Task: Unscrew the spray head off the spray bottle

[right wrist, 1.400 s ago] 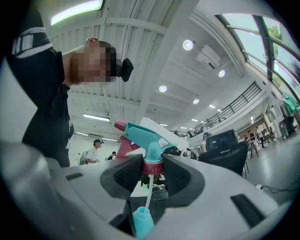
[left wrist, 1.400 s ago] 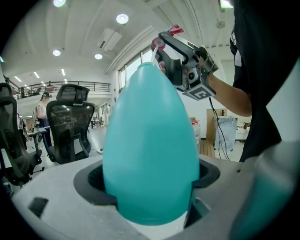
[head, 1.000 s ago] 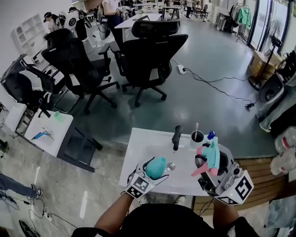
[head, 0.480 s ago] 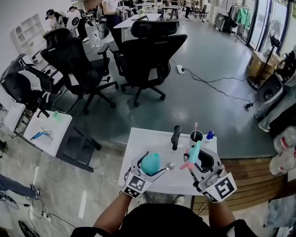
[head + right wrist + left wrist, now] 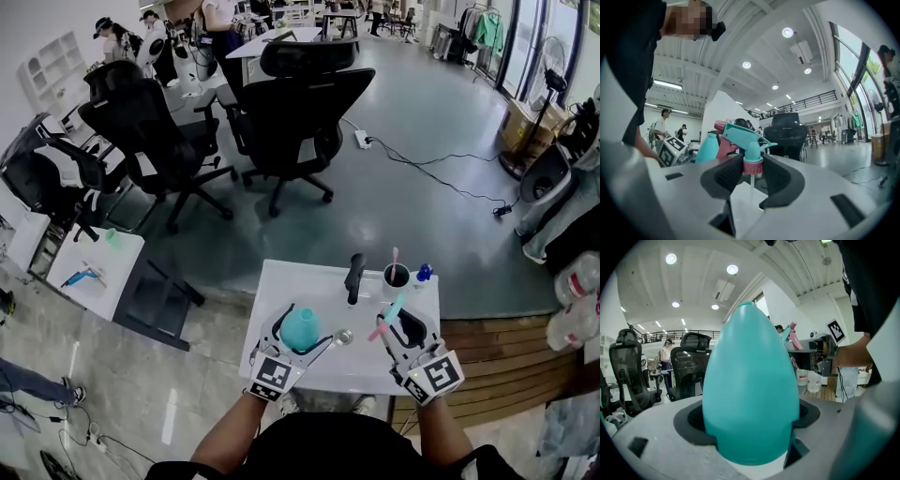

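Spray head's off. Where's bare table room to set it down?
Bare: the white table's far-left stretch, left of the black upright handle, and the near edge between the left hand-held gripper and the right hand-held gripper. Crowded: the far-right corner, with the cup and small blue object.

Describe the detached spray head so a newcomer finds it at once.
Start at the small white table before the person. Over its right side the right tongs grip the spray head by its pink collar. Unlike the smooth teal spray bottle in the left tongs, it has a pink trigger and a thin dip tube.
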Tool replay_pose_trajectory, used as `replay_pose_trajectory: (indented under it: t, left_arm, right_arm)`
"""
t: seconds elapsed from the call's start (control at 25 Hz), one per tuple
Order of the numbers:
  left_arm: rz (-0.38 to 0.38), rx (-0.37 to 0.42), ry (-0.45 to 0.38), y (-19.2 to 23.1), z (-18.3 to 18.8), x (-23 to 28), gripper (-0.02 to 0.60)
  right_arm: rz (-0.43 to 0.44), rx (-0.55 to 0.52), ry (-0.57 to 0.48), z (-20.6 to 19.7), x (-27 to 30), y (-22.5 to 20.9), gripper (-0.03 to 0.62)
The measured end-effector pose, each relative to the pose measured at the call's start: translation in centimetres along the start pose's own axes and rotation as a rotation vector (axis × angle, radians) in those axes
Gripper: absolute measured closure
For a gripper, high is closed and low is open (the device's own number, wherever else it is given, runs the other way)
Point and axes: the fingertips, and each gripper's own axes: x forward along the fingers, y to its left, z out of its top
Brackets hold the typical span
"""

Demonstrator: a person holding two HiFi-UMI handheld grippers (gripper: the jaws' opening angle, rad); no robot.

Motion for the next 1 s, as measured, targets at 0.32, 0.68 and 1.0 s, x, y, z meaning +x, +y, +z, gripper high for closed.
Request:
replay_pose_trajectory:
  t: [0.32, 0.68, 1.0]
  left_arm:
    - [0.054, -0.005, -0.004, 1.2, -0.1, 0.2, 0.121]
    - [0.063, -0.001, -0.019, 1.6, 0.5, 0.5, 0.121]
    - [0.061, 0.005, -0.023, 1.6, 1.3, 0.5, 0.121]
  right_arm:
    - [-0.13, -0.058, 0.032, -0.2, -1.6, -4.1, 0.454]
    - [-0.211, -0.051, 0.034, -0.4, -2.5, -6.4, 0.454]
    - [-0.221, -0.007, 0.029, -0.5, -2.6, -6.2, 0.454]
